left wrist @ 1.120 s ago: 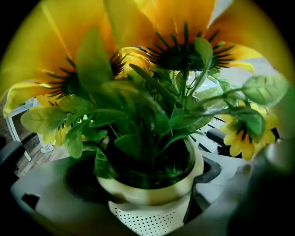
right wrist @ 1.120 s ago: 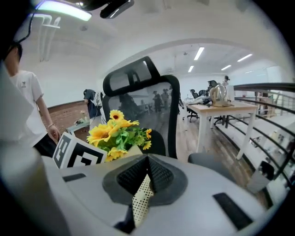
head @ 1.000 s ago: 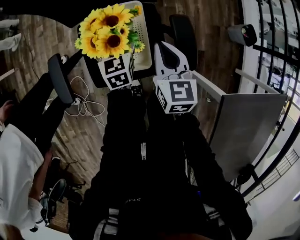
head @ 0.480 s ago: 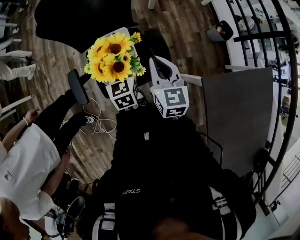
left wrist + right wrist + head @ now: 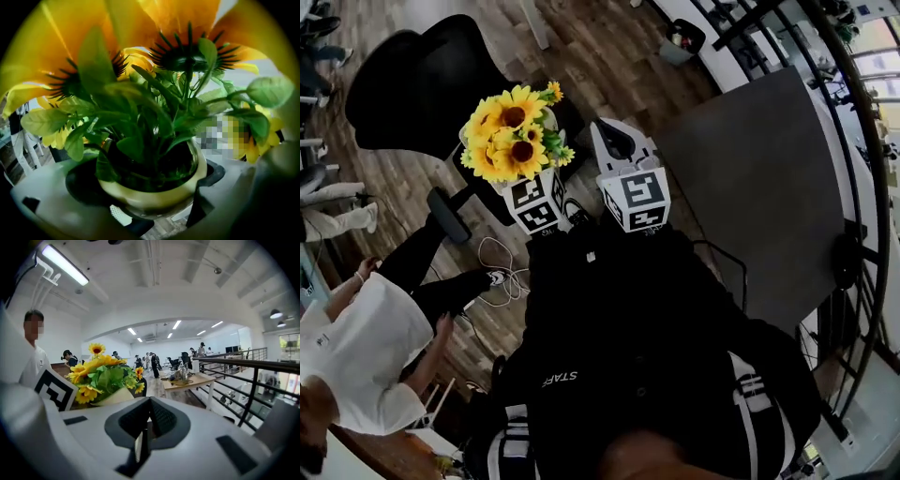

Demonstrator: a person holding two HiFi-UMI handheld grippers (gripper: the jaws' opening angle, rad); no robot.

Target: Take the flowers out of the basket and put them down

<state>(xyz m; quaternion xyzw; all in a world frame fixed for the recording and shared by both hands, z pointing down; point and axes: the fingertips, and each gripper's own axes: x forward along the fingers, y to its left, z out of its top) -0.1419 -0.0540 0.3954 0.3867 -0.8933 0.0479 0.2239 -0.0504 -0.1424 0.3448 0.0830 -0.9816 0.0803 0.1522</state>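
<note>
A bunch of yellow sunflowers (image 5: 511,141) with green leaves stands in a cream pot (image 5: 154,197). My left gripper (image 5: 530,192) is shut on that pot, its jaws wide on either side of it, and holds it upright in the air. In the left gripper view the flowers (image 5: 183,51) fill the frame above the pot. My right gripper (image 5: 614,150) is beside it on the right, shut and empty. In the right gripper view its jaws (image 5: 145,437) meet, with the flowers (image 5: 103,376) to their left. No basket is in view.
A grey table (image 5: 759,178) lies to the right of the grippers. A black office chair (image 5: 412,84) stands beyond the flowers. A person in a white shirt (image 5: 356,347) is at the lower left, with cables (image 5: 502,272) on the wooden floor. A black railing (image 5: 253,371) runs along the right.
The view has swung: the grey table has come in larger on the right and the black chair has come into view. Both grippers stay side by side, the left still holding the potted flowers.
</note>
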